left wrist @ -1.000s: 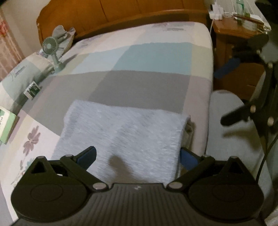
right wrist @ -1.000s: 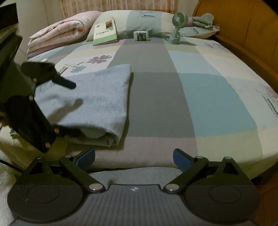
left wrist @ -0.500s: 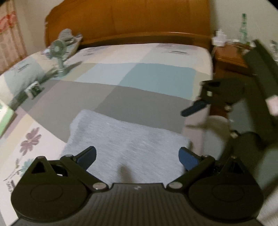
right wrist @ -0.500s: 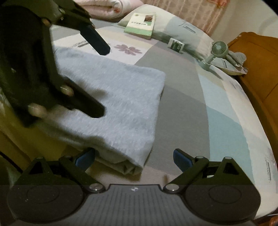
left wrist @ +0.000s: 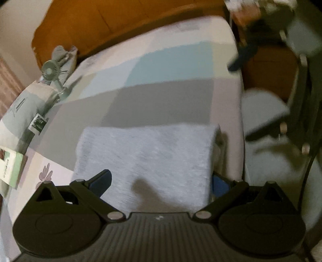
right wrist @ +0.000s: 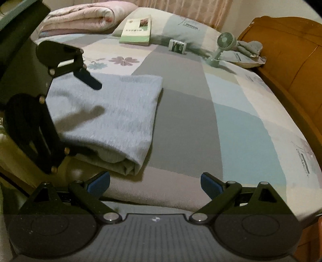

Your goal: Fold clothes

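A folded light blue-grey garment (left wrist: 145, 157) lies flat near the bed's front edge, its thick folded end toward the edge. My left gripper (left wrist: 160, 182) is open, one finger over the garment's top and the other beside its right end, with nothing clamped. In the right wrist view the same garment (right wrist: 112, 112) lies left of centre, and the left gripper (right wrist: 86, 119) straddles its near-left part. My right gripper (right wrist: 155, 183) stands open and holds nothing, over the bed's edge just right of the garment. It appears blurred as the right gripper (left wrist: 253, 96) off the bed's side.
The patchwork bedsheet (right wrist: 231, 121) stretches right of the garment. A green book (right wrist: 136, 30), a small card box (right wrist: 178, 46), a green desk fan (right wrist: 223, 46) and a pink quilt (right wrist: 80, 18) sit by the pillows. A wooden headboard (right wrist: 291, 60) bounds the right; a nightstand (left wrist: 267, 66) stands beside the bed.
Both grippers swung and tilted half a second ago, then came back close to their earlier poses. The garment has not moved. Both grippers stayed open.
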Available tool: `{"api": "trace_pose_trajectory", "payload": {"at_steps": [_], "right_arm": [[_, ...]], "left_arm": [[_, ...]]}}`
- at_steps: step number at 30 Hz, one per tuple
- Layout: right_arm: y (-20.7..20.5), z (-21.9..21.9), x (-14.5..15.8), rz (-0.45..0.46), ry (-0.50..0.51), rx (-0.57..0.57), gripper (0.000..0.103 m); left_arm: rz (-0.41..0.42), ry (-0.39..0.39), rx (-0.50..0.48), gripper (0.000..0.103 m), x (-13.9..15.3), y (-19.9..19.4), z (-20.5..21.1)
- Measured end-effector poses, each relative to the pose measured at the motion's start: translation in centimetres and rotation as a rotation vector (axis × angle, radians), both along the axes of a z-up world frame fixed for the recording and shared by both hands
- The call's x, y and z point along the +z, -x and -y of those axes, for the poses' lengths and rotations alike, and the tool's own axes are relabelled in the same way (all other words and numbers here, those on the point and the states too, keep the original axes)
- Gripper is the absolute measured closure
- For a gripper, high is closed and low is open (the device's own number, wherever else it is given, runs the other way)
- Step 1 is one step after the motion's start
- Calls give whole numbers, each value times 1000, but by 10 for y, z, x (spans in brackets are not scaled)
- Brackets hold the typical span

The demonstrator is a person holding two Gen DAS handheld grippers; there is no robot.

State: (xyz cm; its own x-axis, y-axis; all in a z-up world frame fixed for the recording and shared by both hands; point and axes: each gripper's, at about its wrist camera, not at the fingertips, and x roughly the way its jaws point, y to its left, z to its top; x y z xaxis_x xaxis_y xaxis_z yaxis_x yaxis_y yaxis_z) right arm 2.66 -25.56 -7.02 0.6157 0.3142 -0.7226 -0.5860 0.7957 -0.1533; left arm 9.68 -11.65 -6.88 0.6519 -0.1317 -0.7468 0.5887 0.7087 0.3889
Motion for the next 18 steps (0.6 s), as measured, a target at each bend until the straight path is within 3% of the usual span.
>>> {"api": "trace_pose_trajectory", "payload": {"at_steps": [5,10,14,18], "right_arm": [[-2,-15,-6,33,14,35,4],[-8,-48,-11,125,78,99,4],[-9,-77,-26,274,205,145,4],[-5,-70,-36,432,347,104,5]], "left_arm": [[6,95,85,2,19,-12,-23],[-13,152,111,2,24,-16,-35],[-14,173,116,2,26,-14,-39],[-35,218,102,2,26,-12,-44]]}}
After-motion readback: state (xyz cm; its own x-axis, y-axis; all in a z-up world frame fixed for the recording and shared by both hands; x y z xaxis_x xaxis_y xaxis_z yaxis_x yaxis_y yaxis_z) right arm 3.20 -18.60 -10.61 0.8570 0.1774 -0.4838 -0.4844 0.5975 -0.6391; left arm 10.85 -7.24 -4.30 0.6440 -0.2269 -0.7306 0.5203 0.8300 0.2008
